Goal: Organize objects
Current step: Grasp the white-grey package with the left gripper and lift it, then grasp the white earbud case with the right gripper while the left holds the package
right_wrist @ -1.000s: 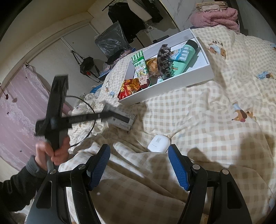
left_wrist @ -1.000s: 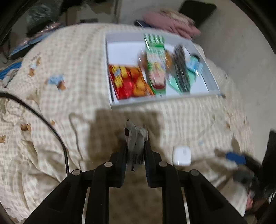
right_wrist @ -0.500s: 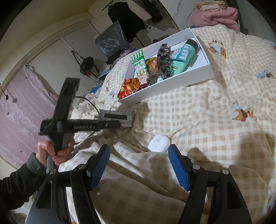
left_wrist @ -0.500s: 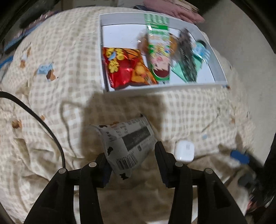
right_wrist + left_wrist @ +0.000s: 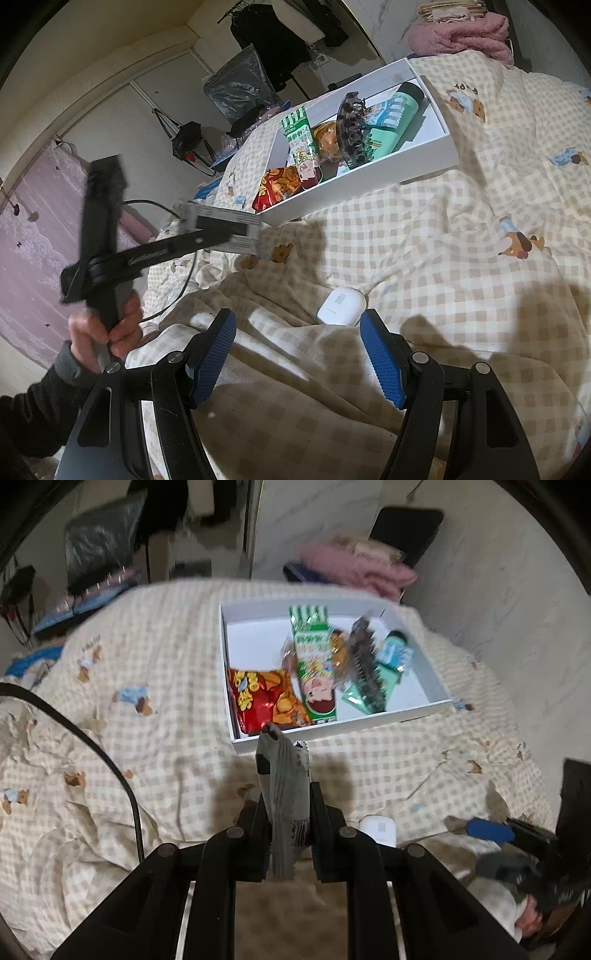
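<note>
My left gripper (image 5: 286, 805) is shut on a grey printed packet (image 5: 282, 786), held edge-up above the checked bedspread, just short of the white box's near wall (image 5: 332, 731). The right wrist view shows that packet (image 5: 225, 229) in the air near the box's corner (image 5: 354, 181). The box holds a red snack bag (image 5: 262, 698), a green packet (image 5: 314, 664), a dark hair claw (image 5: 365, 668) and a teal tube (image 5: 391, 653). My right gripper (image 5: 299, 362) is open and empty, low over the bed, close behind a white earbud case (image 5: 341, 301).
The earbud case (image 5: 378, 829) lies to the right of my left gripper. A black cable (image 5: 92, 746) runs across the bedspread on the left. Pink folded fabric (image 5: 354, 568) lies beyond the box. The bed drops off on the right.
The left gripper has risen and swung the packet from flat to edge-up, and carried it closer to the box. The right gripper has stayed still and open.
</note>
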Demonstrator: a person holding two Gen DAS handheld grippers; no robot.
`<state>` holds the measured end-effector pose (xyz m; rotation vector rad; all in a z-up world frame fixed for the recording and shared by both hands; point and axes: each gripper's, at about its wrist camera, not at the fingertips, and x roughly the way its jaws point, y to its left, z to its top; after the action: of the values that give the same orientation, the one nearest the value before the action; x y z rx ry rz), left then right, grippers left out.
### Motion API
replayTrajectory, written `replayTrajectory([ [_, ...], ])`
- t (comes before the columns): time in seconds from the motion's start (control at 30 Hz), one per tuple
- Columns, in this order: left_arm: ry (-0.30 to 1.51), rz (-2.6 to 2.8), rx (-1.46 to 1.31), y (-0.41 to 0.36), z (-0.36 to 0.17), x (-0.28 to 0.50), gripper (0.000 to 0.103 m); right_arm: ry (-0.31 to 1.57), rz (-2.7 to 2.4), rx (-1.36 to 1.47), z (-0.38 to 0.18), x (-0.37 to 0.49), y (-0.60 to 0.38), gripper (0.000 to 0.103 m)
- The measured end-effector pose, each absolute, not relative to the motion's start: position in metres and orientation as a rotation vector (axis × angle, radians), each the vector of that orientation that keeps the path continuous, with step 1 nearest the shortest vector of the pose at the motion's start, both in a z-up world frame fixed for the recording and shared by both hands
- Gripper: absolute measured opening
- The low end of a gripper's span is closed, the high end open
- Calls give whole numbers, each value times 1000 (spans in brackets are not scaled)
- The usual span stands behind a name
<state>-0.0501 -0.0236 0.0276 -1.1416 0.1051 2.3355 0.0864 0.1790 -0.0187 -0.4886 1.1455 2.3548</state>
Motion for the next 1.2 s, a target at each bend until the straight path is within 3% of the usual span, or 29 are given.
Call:
replayTrajectory([
  [0.33, -19, 2263, -1187, -31, -9, -39, 19, 1127, 2331, -570, -13, 80, 182, 71],
  [0.4, -24, 2246, -1195, -31, -13, -38, 19, 1106, 2330, -673, -4, 69, 192, 66],
  [0.43, -33, 2237, -1201, -31, -15, -40, 19, 1091, 2327, -744, 0, 62, 197, 57],
  [0.57, -50, 2227, -1207, -33, -16, -41, 19, 935, 2276, -1110, 4, 13, 221, 55],
  [0.93, -24, 2219, -1217, -28, -20, -42, 19, 705, 2068, -1646, -61, -72, 233, 55],
  [1.2, -17, 2215, -1230, -27, -23, -42, 19, 593, 2004, -1724, -84, -82, 217, 54],
])
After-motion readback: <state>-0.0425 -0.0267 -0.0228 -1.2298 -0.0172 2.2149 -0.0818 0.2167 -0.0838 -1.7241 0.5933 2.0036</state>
